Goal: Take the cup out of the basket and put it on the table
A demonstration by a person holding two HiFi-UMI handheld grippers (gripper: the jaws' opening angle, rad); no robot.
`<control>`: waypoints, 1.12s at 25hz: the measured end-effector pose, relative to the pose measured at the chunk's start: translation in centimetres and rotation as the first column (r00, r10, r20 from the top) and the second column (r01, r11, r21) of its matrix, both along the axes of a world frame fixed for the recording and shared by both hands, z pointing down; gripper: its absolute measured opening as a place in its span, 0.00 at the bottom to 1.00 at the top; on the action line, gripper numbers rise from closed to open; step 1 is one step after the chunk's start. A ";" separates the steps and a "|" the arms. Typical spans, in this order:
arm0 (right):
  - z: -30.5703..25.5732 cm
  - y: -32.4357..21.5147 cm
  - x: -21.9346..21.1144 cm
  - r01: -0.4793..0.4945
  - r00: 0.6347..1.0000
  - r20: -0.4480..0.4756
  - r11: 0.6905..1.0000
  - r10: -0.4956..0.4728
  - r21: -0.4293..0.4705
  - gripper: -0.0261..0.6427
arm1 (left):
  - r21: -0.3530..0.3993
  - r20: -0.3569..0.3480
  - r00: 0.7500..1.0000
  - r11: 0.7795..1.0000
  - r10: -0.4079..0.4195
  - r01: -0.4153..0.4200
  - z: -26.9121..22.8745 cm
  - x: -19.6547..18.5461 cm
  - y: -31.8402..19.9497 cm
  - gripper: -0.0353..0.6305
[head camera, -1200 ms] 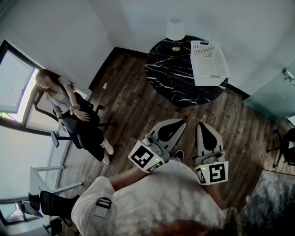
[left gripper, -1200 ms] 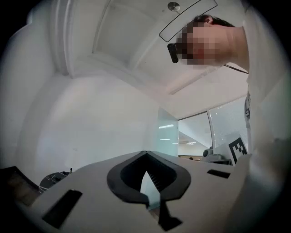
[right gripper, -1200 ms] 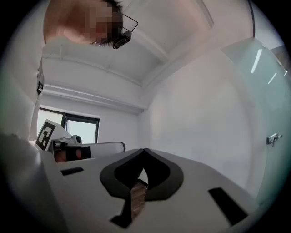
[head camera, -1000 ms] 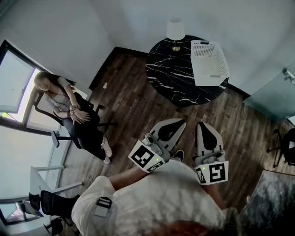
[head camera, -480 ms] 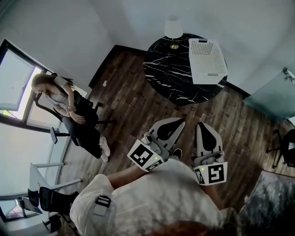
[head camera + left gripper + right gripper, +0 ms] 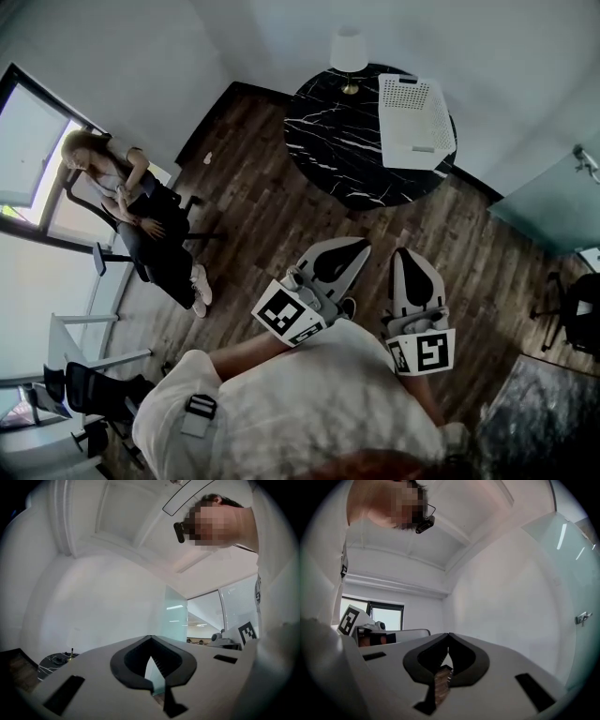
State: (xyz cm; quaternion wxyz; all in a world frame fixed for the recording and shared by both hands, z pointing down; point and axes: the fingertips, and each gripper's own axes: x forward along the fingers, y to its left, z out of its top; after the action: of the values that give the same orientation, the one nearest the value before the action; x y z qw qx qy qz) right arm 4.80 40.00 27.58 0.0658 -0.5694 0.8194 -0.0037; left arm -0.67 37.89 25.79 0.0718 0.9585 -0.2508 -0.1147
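1. In the basket (image 6: 416,120), by the task's wording, was where the cup should have been, but no view showed it: the basket was too far off and too small to see inside.
2. The white basket sat on the right part of the round black table (image 6: 328,141), reaching its far-right edge, with a small lamp (image 6: 348,52) near it at the table's back edge.
3. The table's marbled top in front of and left of the basket was bare, so there looked to be room for the cup.
4. The left hand-held gripper (image 6: 360,247) was clenched, jaws meeting at the tips with nothing between them.
5. The right hand-held gripper (image 6: 402,253) was likewise clenched and empty.
6. Both were held side by side close to the wearer's chest, well apart from the table, with open wood floor (image 6: 253,206) between.
7. A seated person (image 6: 141,220) was by the window at the left, well clear of the table.
8. Judged from this, the task had not begun: the approach, the reach into the basket, the grasp, the lift and the setting-down all remained.
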 end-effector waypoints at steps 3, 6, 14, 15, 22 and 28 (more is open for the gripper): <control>0.2 -0.3 0.5 0.011 1.000 0.000 1.000 -0.011 -0.011 0.05 | -0.002 0.005 1.000 1.000 -0.009 0.009 0.1 0.5 -0.4 0.06; 0.4 -1.5 0.8 0.018 1.000 -0.007 1.000 -0.018 -0.014 0.05 | -0.010 0.003 1.000 1.000 -0.017 0.017 0.3 0.8 -1.4 0.06; 1.5 -6.8 1.2 0.018 1.000 -0.012 0.999 -0.018 -0.037 0.05 | -0.022 -0.014 1.000 0.999 -0.028 0.027 1.4 1.0 -7.1 0.06; 1.6 -7.8 1.2 0.020 1.000 -0.015 0.999 -0.020 -0.042 0.05 | -0.021 -0.017 0.999 0.999 -0.029 0.029 1.5 1.0 -8.1 0.06; 1.4 -16.9 0.3 0.039 0.998 -0.050 0.998 -0.041 -0.054 0.05 | -0.039 -0.052 0.998 0.999 -0.037 0.035 1.3 0.1 -16.9 0.06; 1.0 -25.2 -1.7 0.069 0.993 -0.092 0.995 -0.076 -0.072 0.05 | -0.044 -0.080 0.996 0.998 -0.051 0.048 0.9 -1.8 -24.8 0.06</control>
State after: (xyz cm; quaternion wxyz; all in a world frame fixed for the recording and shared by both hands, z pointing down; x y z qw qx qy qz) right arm 3.15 14.75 28.54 0.0073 -0.5407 0.8411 -0.0073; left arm -2.43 13.05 26.66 0.0993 0.9449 -0.2736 -0.1498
